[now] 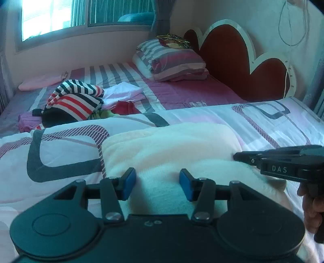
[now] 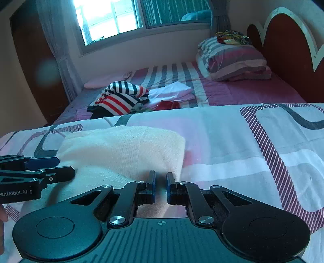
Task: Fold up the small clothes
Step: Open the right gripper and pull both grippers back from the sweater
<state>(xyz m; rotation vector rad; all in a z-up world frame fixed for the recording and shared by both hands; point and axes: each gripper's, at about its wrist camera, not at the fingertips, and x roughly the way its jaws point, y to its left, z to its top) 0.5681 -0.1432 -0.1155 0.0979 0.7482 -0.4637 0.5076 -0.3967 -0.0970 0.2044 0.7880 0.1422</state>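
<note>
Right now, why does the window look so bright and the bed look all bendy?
Left wrist view: daylight washes out the window, and the fisheye lens curves the quilt. Right wrist view: the window glares white, the wardrobe bows, and a pale smudge hangs over it.

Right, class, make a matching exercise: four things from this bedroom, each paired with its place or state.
Things:
1. cream towel
2. striped garment
3. left gripper
4. striped pillow

Places or states:
A. by the headboard
B. on the heap of clothes
C. open, over the towel
D. folded on the quilt

Pairs: 1-D, 2-B, 3-C, 4-A
</note>
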